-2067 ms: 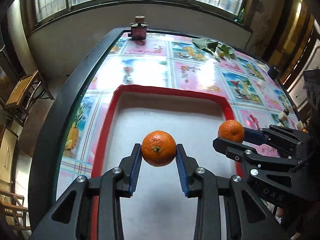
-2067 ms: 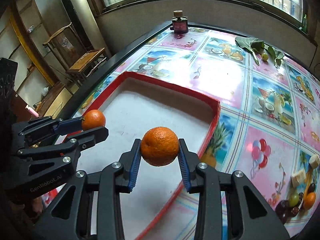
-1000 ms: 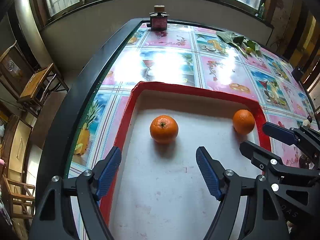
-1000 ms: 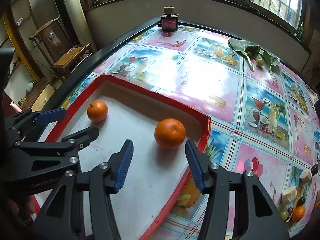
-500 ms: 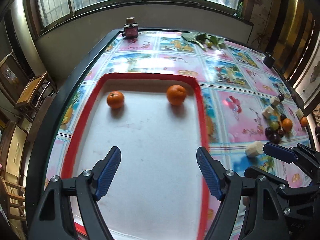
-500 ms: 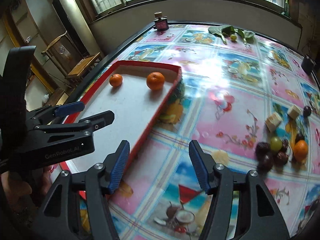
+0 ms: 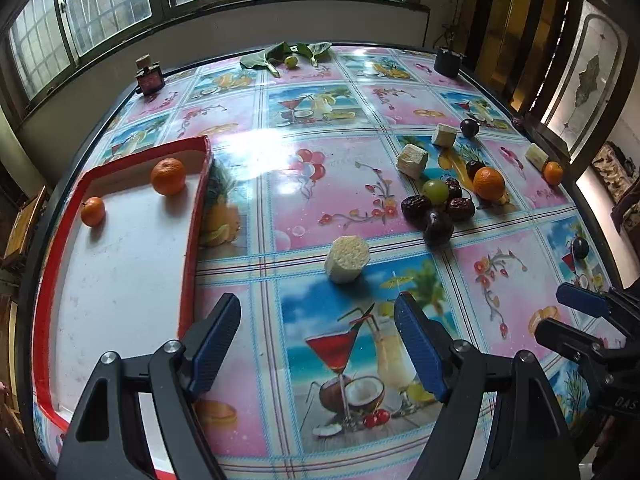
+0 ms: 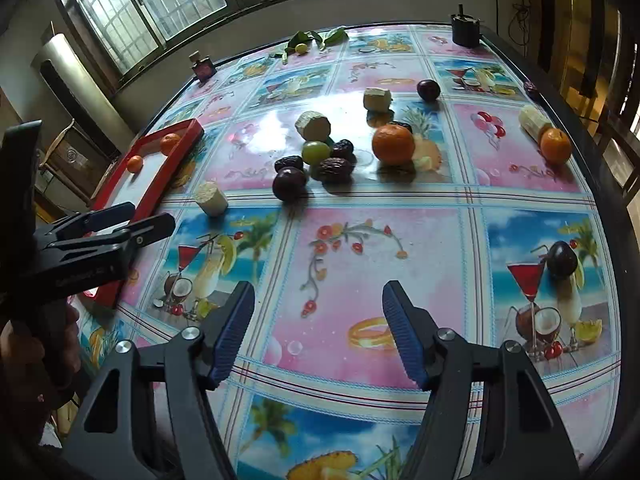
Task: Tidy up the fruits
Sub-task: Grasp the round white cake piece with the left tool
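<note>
Swung away from the red-rimmed tray (image 7: 192, 216) since a second ago, when both tools hung right over it – now out above the patterned tablecloth (image 7: 344, 168), with the tray off at the left edge in both views. Left behind in the tray's far end: two oranges, a larger one (image 7: 168, 176) by the right wall and a smaller one (image 7: 93, 211) near the left wall, apart from each other. Left gripper (image 7: 318, 344) spread wide with nothing between its blue pads, only the printed cocktail picture beneath. Right gripper (image 8: 318, 332) also parted and empty, jaws just been opening wider, over a pink panel with a printed ring. Ahead of the left gripper, a pale cut chunk (image 7: 346, 259) standing alone on the cloth. Further on, a tight cluster – a green grape (image 8: 316, 151), wrinkled dark dates (image 8: 335, 169) and a dark plum (image 8: 289, 184) touching or nearly so. Just right of the cluster, a big orange (image 8: 393, 144); near the table's right edge, another orange (image 8: 555, 145) beside a pale piece (image 8: 534, 120). Lone plum (image 8: 562, 259) near the right edge, closer in. Two more pale chunks (image 8: 313, 125) and a plum (image 8: 428, 90) beyond the cluster. Green leaves with a small yellowish-green fruit (image 7: 291, 61) at the far edge
</note>
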A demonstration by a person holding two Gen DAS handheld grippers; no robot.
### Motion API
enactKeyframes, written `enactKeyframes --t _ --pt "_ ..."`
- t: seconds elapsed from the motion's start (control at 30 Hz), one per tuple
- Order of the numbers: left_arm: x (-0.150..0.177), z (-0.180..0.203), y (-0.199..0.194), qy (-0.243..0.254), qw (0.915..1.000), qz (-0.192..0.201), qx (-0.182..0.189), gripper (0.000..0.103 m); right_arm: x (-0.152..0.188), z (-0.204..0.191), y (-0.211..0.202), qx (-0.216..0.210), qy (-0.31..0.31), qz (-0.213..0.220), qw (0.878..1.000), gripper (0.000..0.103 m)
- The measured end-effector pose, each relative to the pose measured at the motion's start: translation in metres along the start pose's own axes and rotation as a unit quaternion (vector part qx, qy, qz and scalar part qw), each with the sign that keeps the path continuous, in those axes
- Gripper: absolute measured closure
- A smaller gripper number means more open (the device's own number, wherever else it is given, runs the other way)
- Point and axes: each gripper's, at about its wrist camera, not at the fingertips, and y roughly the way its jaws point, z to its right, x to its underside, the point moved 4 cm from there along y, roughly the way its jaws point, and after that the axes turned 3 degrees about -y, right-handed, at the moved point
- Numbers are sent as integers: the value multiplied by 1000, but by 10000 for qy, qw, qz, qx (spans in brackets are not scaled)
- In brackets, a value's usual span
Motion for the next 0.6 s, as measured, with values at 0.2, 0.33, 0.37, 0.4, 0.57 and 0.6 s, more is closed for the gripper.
enactKeyframes --t 0.2,0.33,0.37,0.4,0.57,0.6 --pt "-12 6 27 -192 9997 -119 54 24 7 12 -3 -101 53 -12 9999 36" --pt "-17 7 37 -280 9995 -156 30 26 8 19 -2 -144 77 -29 9999 36" --pt "-17 6 39 -329 9992 -196 74 29 8 20 -1 -175 67 -37 9998 36" --pt "-17 7 42 -364 9989 -254 124 36 7 20 0 -197 63 -52 9998 36" --pt "-15 6 47 -365 9988 -276 184 68 0 14 9 -268 -77 -81 9996 36" --pt "-16 6 46 -374 9988 -247 197 75 -2 11 12 -276 -138 -84 9995 36"
